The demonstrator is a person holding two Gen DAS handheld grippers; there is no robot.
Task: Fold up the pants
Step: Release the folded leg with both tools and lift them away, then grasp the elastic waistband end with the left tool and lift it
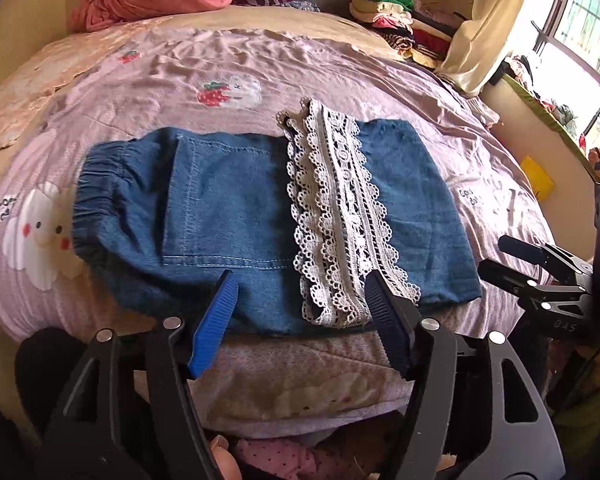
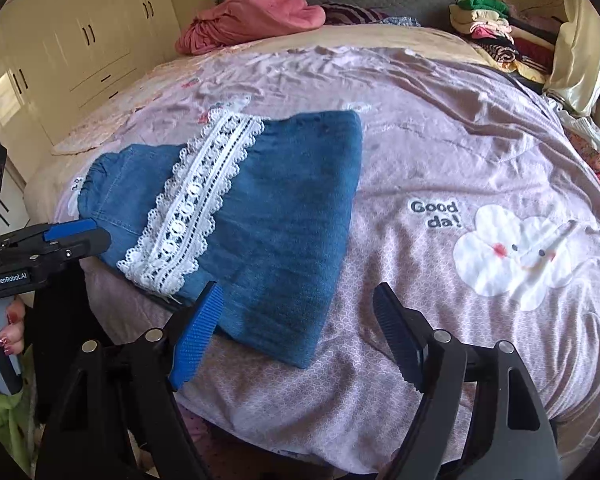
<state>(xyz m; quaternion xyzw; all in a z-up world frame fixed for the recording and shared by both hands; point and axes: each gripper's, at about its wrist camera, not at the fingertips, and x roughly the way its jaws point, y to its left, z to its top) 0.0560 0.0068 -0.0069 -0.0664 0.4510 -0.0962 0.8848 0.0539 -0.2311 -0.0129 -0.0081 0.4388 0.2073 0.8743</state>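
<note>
Pants (image 1: pixel 228 220) are lying folded on the bed (image 1: pixel 340 76), a compact block of blue denim near the bed's front edge. Their gathered waistband (image 1: pixel 96 196) is pointing toward the wardrobe side, and a white lace band (image 1: pixel 340 216) is running across the top layer from the near edge to the far edge of the fold. Beyond the lace, the rest of the denim is lying flat toward the window side.

Over the near edge of the pants, the left gripper (image 1: pixel 300 292) is hovering with its jaws spread apart and nothing between them; its blue finger is showing over plain denim and its dark finger over the near end of the lace, but neither pad is pressing the cloth. Just beside the pants, on their window side, the right gripper (image 2: pixel 296 308) is also standing wide and released, with its blue finger over the corner of the denim and its dark finger over bare bedsheet. A hand (image 2: pixel 8 320) with red nails is gripping the left tool's handle.

Behind the pants, at the head of the bed, a pink blanket (image 2: pixel 252 16) is sitting in a heap, and a stack of clothes (image 2: pixel 496 36) is piled at the far corner.
</note>
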